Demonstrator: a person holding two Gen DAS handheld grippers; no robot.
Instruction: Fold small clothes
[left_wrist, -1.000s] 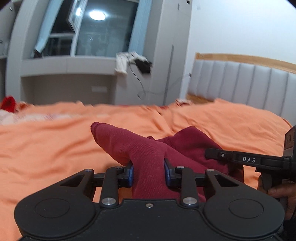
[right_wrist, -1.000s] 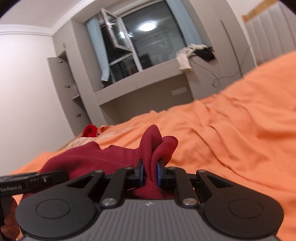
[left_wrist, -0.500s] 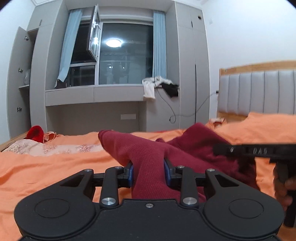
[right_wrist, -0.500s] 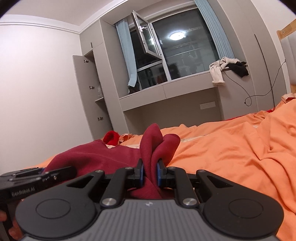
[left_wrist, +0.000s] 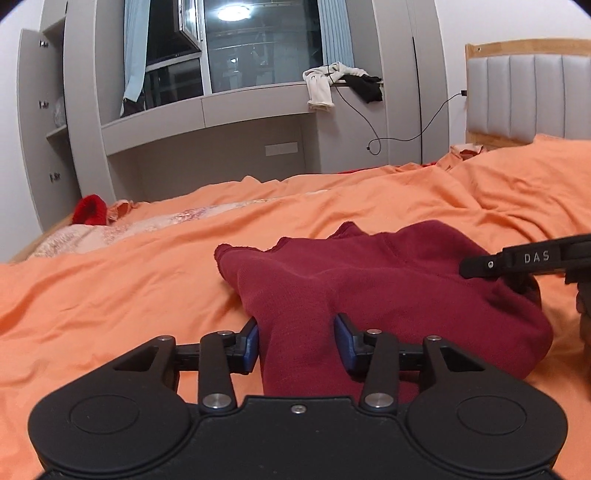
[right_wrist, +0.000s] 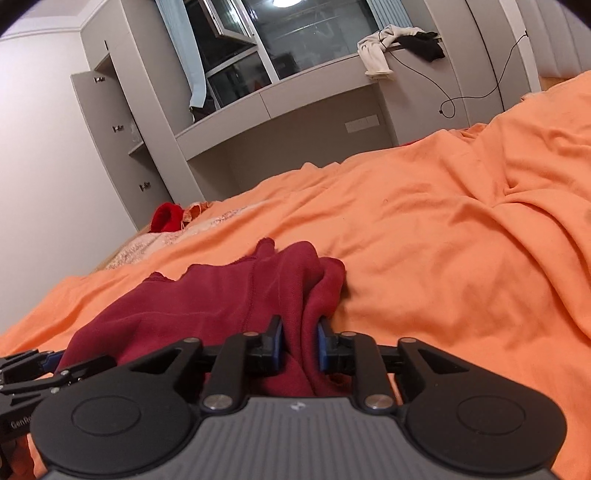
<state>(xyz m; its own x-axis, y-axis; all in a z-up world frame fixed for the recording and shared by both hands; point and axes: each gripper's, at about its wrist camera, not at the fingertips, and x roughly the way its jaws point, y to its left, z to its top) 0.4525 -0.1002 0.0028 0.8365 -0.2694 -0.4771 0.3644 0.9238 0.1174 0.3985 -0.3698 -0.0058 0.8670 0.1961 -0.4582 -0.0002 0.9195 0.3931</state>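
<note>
- The dark red garment (left_wrist: 388, 291) lies bunched on the orange bedspread (left_wrist: 110, 295), filling the middle of the left wrist view from about 6 o'clock out toward 3 o'clock.
- The left gripper (left_wrist: 295, 343) has a thick fold of that garment between its blue pads (left_wrist: 252, 345). Its jaws have just been opening; the left pad sits at the cloth's edge, while a narrow gap shows at the right pad, so the hold looks slack rather than pinched.
- The right gripper (right_wrist: 299, 345) straddles a bunched edge of the same garment (right_wrist: 229, 299). Its jaws have also just been opening; cloth remains between the pads, and dark gaps show on both sides of the fold.
- In the right wrist view the garment spreads from 6 o'clock toward 9 o'clock, with its raised, crumpled edge just above the fingertips.
- The right gripper's black body, marked DAS, enters the left wrist view at 3 o'clock, over the garment's far side.
- A bright red item (left_wrist: 89, 210) lies well apart at the bed's far edge, at about 10 o'clock.
- A white cloth (left_wrist: 321, 86) and a black cloth (left_wrist: 364, 86) hang over the window ledge (left_wrist: 255, 98) at 12 o'clock.
- A padded grey headboard (left_wrist: 524, 96) stands at 2 o'clock.
</note>
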